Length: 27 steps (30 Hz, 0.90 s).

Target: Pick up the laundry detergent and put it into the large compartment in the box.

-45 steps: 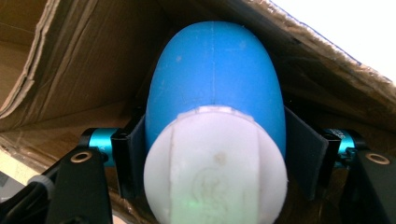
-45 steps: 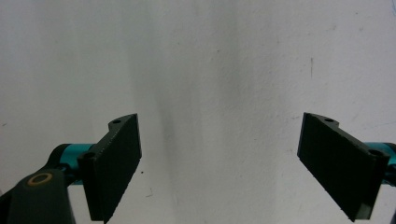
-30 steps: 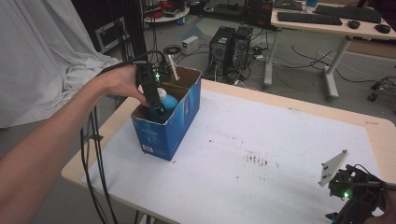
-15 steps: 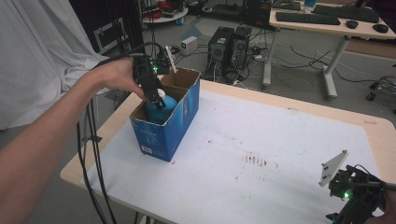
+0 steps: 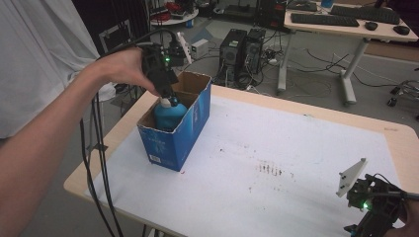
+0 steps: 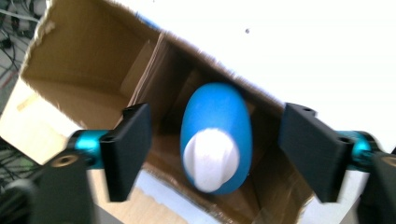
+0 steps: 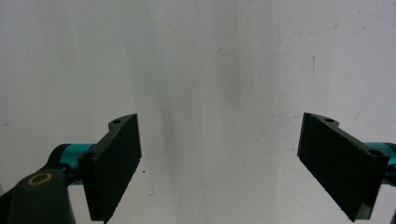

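A blue bottle [image 5: 170, 114] with a white cap stands upright inside a blue cardboard box [image 5: 174, 142] at the table's left side. My left gripper [image 5: 166, 93] hangs just above the cap, pointing down into the box. Its jaws have just been opening and now stand open. In the left gripper view the bottle [image 6: 215, 133] lies below and between the pads of my left gripper [image 6: 217, 119], which do not touch it, with the box's brown inner wall [image 6: 70, 70] around it. My right gripper [image 5: 366, 217] rests low at the near right corner, open [image 7: 219, 158] over the bare white surface.
A white sheet [image 5: 296, 148] with small dark marks covers the wooden table [image 5: 402, 143]. Black cables [image 5: 96, 148] hang off the left edge from my left gripper. Desks, computer towers and floor cables lie beyond the far edge.
My left gripper has risen out of the box and its jaws have spread apart, leaving the blue bottle standing inside. The right gripper has stayed where it was.
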Motion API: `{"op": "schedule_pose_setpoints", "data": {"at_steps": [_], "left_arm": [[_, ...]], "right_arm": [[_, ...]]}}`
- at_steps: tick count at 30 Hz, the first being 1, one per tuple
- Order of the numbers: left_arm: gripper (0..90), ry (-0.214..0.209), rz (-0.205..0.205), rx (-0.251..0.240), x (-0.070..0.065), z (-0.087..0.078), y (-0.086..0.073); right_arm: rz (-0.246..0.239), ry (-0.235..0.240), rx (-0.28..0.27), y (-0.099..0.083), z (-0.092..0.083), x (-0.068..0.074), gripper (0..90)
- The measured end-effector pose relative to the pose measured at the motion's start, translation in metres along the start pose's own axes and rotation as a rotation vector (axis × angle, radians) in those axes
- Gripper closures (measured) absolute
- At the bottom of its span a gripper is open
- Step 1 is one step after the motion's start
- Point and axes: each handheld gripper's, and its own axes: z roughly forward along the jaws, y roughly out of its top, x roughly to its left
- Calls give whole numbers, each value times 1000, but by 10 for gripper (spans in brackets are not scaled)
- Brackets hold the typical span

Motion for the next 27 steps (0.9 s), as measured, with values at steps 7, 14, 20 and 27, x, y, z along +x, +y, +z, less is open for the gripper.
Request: {"op": "schedule_pose_setpoints", "data": {"at_steps": [7, 14, 20, 27], "left_arm": [[188, -5, 49, -26, -15, -12, 24], [187, -7, 137, -42, -37, -14, 59], [187, -16, 197, -46, -57, -9, 87], [187, -37, 252, -41, -81, 13, 112]], "right_arm": [[6, -1, 2, 1, 0, 0, 129], [3, -6, 3, 2, 0, 0, 129], [7, -11, -2, 2, -1, 1, 128], [14, -14, -2, 1, -2, 1, 129]]}}
